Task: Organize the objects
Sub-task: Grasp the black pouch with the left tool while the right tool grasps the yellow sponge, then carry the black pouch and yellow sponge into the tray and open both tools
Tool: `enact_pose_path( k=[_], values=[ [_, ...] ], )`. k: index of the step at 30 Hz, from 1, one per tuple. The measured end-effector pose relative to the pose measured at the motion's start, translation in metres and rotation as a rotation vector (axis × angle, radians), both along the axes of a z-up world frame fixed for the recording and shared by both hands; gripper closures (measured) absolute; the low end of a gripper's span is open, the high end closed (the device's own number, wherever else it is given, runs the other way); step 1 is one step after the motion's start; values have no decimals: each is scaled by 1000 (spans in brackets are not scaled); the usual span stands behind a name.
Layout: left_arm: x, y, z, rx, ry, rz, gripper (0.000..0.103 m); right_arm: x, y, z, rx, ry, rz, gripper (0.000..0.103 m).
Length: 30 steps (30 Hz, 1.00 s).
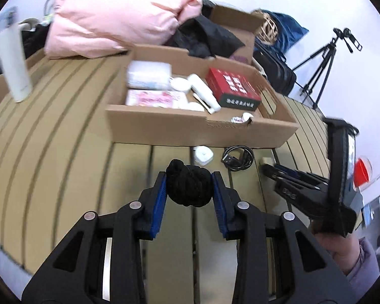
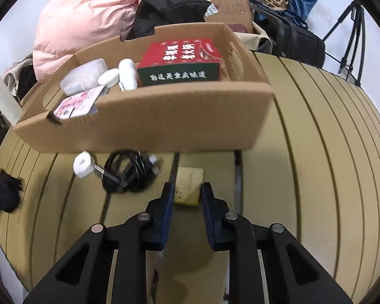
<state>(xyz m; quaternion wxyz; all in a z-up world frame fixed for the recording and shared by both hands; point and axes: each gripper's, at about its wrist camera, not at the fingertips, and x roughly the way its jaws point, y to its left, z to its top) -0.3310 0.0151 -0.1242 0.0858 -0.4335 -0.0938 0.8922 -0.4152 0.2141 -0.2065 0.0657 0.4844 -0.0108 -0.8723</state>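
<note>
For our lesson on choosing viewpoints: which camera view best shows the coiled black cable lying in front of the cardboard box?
The right wrist view: the black cable lies near and large, its coils and plug distinct, beside the cardboard box. The left wrist view shows it smaller and farther off, though unobstructed.

On the table stands a tray holding a box at its right and packets at its left. Before the tray lie a plug, a cable right of it, and a block further right. A bottle stands far left.
</note>
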Motion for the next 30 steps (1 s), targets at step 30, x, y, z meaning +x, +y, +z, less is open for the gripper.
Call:
enact_pose_path(
  k=[30],
  values=[
    [157, -50, 119, -13, 153, 64, 72, 250, 43, 169, -95, 276, 87, 79]
  ],
)
